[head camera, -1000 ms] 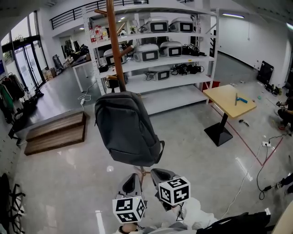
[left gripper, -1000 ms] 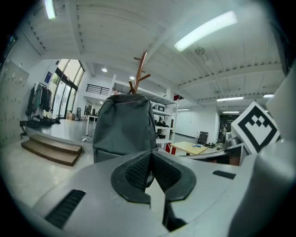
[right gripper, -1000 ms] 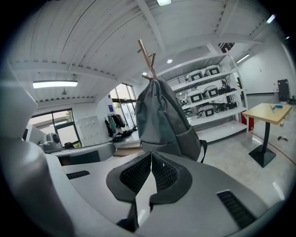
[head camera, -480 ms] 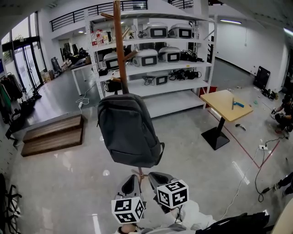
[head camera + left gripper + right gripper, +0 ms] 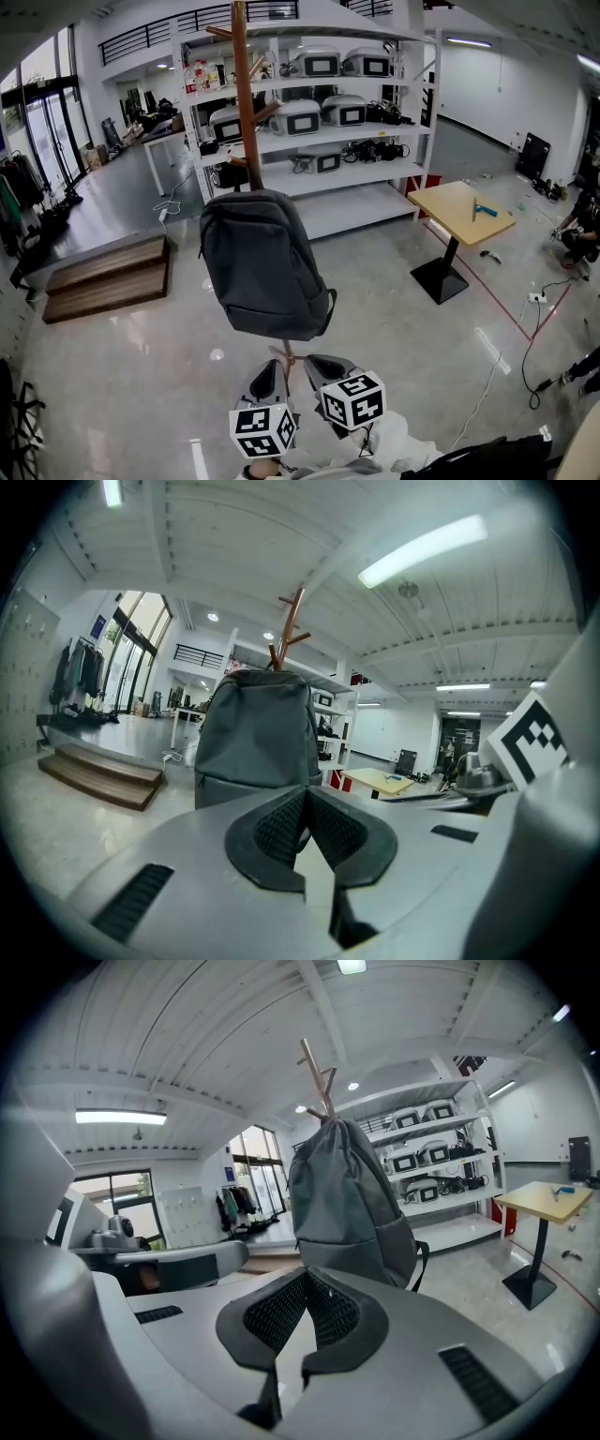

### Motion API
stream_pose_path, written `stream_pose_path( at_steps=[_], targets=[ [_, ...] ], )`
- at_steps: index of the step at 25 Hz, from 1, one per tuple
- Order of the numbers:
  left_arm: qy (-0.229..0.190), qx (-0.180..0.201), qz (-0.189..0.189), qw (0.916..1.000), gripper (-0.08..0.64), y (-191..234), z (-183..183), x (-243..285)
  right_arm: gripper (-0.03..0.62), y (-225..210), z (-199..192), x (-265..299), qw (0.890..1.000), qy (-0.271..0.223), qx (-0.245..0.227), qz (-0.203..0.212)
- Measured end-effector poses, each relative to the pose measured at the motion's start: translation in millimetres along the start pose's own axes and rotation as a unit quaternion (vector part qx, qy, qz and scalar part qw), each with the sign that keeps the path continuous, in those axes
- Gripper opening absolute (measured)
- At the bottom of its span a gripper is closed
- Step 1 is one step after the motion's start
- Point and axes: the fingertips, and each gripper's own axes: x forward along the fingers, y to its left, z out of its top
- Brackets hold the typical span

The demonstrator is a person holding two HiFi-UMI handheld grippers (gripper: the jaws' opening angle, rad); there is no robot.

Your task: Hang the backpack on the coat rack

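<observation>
Grey backpack (image 5: 265, 262) hangs on the wooden coat rack (image 5: 246, 103), just ahead of and above my tips, not touching them. Left gripper (image 5: 302, 794) and right gripper (image 5: 305, 1277) are both clenched on nothing. A peg seems to carry the load, so I give no support.

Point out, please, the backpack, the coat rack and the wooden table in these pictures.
backpack (image 5: 262, 262): head view, middle of its front panel.
coat rack (image 5: 245, 94): head view, pole above the backpack.
wooden table (image 5: 448, 208): head view, bare part of its top.
</observation>
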Motion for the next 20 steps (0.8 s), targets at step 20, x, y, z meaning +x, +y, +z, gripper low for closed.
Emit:
stream_pose_path(
  at_steps=[20],
  targets=[
    [0.003,-0.003,-0.008,1.0,0.002,-4,-6,-15,0.012,3,-14,-15,1.0,0.012,0.0,-0.014]
  ],
)
